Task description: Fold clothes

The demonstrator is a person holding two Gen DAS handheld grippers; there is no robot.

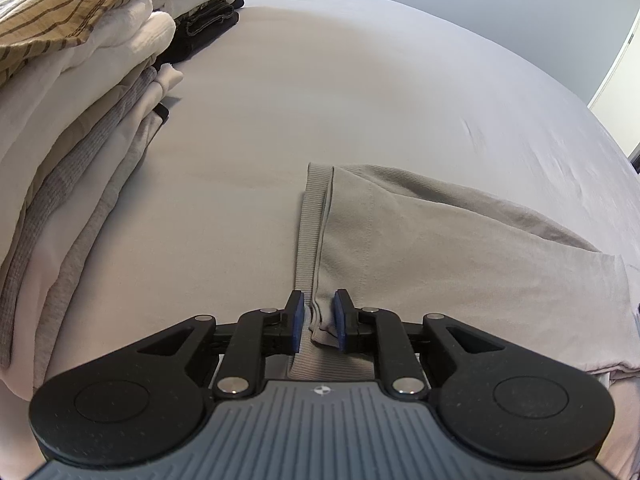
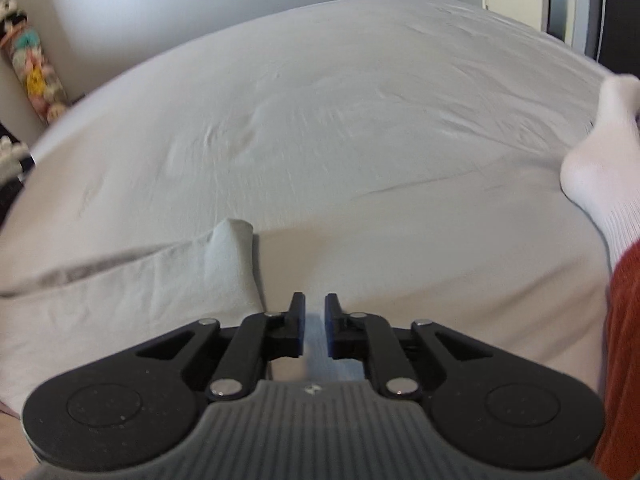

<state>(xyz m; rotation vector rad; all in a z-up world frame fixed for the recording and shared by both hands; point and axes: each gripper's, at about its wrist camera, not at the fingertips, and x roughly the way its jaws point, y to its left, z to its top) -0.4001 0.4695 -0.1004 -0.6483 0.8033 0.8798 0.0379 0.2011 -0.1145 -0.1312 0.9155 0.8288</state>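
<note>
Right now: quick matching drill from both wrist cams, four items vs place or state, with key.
Items:
1. left gripper
2. grey garment
3. folded clothes stack
4. white sock

Descriptions:
A. piled at the left edge of the left wrist view
B. on a foot resting on the bed
C. pinching a ribbed hem
D. lying flat on the sheet

Pairs: 1-C, 2-D, 3-A, 4-B
</note>
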